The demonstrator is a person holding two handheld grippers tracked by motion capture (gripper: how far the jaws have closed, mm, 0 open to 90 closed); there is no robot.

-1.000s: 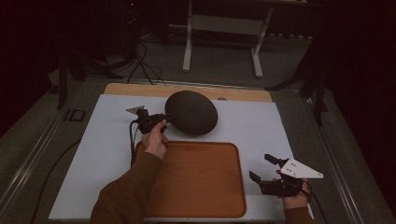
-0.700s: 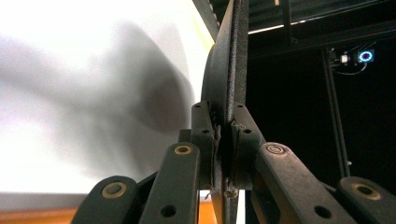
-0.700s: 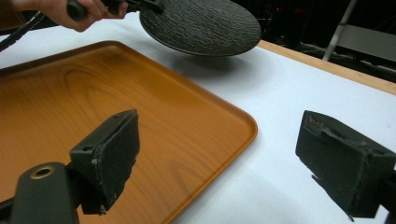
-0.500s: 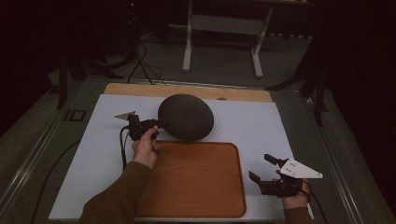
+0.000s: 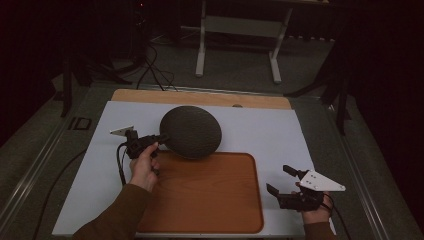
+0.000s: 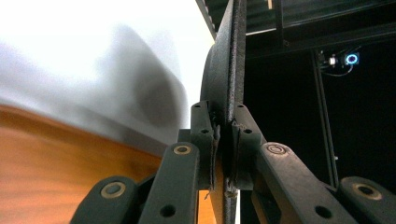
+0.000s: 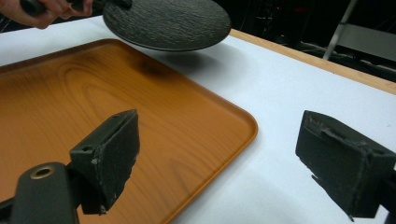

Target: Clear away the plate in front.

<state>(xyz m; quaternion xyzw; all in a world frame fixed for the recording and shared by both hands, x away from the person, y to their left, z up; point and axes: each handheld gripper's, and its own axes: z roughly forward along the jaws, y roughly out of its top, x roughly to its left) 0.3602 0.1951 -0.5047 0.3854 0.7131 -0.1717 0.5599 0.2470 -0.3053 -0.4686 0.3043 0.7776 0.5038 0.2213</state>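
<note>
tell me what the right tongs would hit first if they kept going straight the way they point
Probably the wooden tray: the open right tongs aim up and left over its right edge. The dark plate held by the left tongs lies farther along; depth is hard to judge.

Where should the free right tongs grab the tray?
On the tray's raised rim along its right edge, coming in from the right tongs' own side. It lies flat on the table, so that lip is what open jaws can straddle.

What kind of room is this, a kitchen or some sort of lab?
Probably a lab or recording studio, not a kitchen: a white-topped table in a dark room, cables on the floor, a metal stand behind, and a small ring-lit device in the dark.
</note>
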